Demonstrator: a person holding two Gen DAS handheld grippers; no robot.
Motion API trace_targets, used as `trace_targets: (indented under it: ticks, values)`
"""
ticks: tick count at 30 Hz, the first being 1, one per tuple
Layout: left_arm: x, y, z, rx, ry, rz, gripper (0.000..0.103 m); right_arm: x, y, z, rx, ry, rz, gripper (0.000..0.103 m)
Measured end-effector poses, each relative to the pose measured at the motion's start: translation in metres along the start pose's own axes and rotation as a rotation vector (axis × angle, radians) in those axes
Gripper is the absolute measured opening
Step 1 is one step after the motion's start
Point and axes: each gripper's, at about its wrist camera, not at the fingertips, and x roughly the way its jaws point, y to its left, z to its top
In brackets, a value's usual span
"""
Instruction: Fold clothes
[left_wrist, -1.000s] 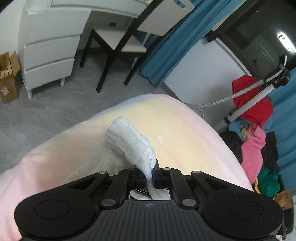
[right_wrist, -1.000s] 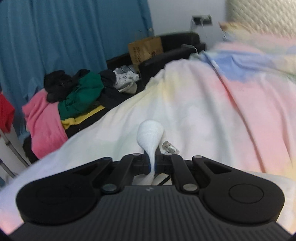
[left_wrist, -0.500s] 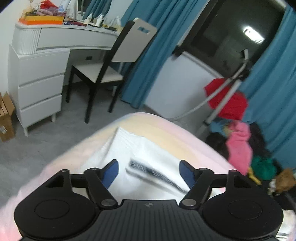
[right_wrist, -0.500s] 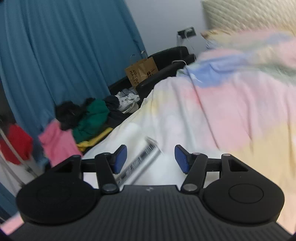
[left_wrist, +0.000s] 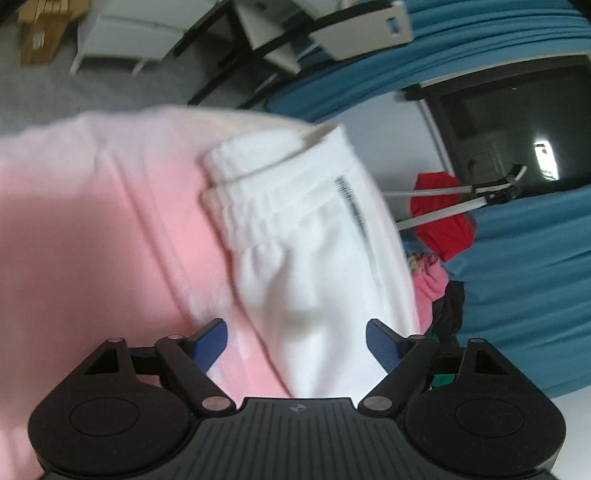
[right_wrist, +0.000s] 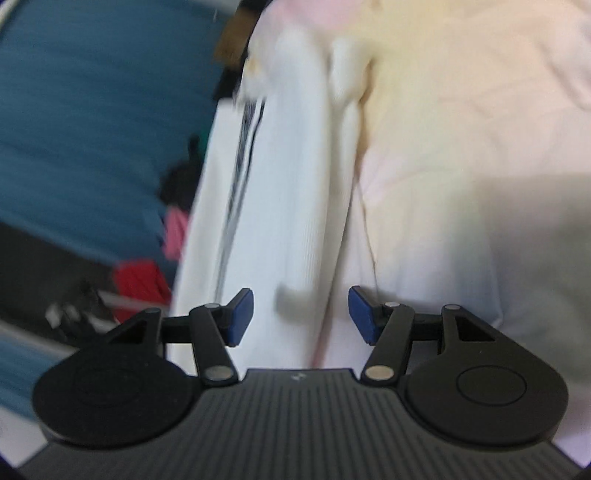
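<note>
The right hand-held gripper (right_wrist: 301, 314), jaws apart, hovers over blurred white trousers (right_wrist: 280, 192) on the bedspread (right_wrist: 461, 147).

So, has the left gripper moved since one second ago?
Yes. The left gripper released the white trousers and tipped down and rolled: the chair, then upright mid-frame, now lies slanted along the top edge.

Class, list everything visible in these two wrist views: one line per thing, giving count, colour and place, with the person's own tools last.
white trousers: one, white with a dark side stripe, lying on the bed
bedspread: one, pastel pink and yellow, under the trousers
curtains: teal, by the window
clothes pile: several, pink, black, green, beside the bed
red garment: one, on a stand
chair: one, black and white, at a white dresser
cardboard box: one, brown, on the floor
left gripper: open, over the trousers
right gripper: open, over the trousers
</note>
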Motion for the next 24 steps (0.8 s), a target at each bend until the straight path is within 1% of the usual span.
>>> trace_targets:
  ticks: [2,3,4,5,6,7,10,11,12,13,14,15,16,17,19,21,22,24]
  values:
    - [0.011,0.007,0.005,-0.011,-0.022,-0.015,0.072,0.006,0.0,-0.001,-0.025,-0.009,0.016,0.06]
    - [0.015,0.008,0.008,-0.005,-0.041,-0.015,0.066,0.01,0.0,0.001,-0.03,-0.02,0.02,0.059]
    - [0.019,0.006,0.011,0.025,-0.071,0.017,0.061,0.014,0.0,0.003,-0.031,-0.032,0.024,0.058]
    - [0.022,0.004,0.013,0.056,-0.103,0.052,0.051,0.018,0.001,0.004,-0.033,-0.044,0.027,0.058]
    - [0.026,0.002,0.014,0.081,-0.128,0.069,0.05,0.022,0.001,0.006,-0.035,-0.057,0.031,0.057]
    - [0.032,0.002,0.016,0.084,-0.137,0.063,0.05,0.027,0.001,0.008,-0.037,-0.069,0.035,0.054]
    - [0.038,0.006,0.021,0.05,-0.151,0.04,0.05,0.044,0.007,0.016,-0.079,-0.093,0.028,0.05]
    - [0.038,0.007,0.021,0.04,-0.164,0.032,0.05,0.049,0.009,0.018,-0.109,-0.102,0.025,0.047]
    - [0.038,0.007,0.021,0.031,-0.177,0.024,0.046,0.054,0.011,0.019,-0.141,-0.114,0.019,0.044]
    - [0.037,0.008,0.02,0.026,-0.192,0.018,0.034,0.056,0.013,0.017,-0.175,-0.13,0.01,0.034]
    - [0.036,0.008,0.019,0.023,-0.206,0.012,0.028,0.058,0.014,0.015,-0.21,-0.148,-0.001,0.028]
    - [0.035,0.009,0.018,0.022,-0.215,0.013,0.022,0.058,0.015,0.014,-0.25,-0.162,-0.002,0.026]
    - [0.034,0.009,0.017,0.022,-0.223,0.015,0.019,0.058,0.016,0.014,-0.291,-0.176,0.001,0.021]
    - [0.033,0.006,0.016,0.02,-0.231,0.008,0.016,0.057,0.017,0.014,-0.302,-0.183,0.004,0.018]
    - [0.028,-0.006,0.019,0.049,-0.252,-0.006,0.014,0.052,0.019,0.016,-0.291,-0.194,0.013,0.016]
    - [0.015,-0.017,0.018,0.08,-0.269,-0.031,0.011,0.039,0.021,0.017,-0.28,-0.207,0.021,0.015]
    - [0.009,-0.019,0.017,0.076,-0.27,-0.05,0.011,0.031,0.022,0.018,-0.276,-0.213,0.025,0.014]
    - [-0.006,-0.017,0.017,0.03,-0.259,-0.1,0.01,0.015,0.022,0.018,-0.265,-0.21,0.037,0.013]
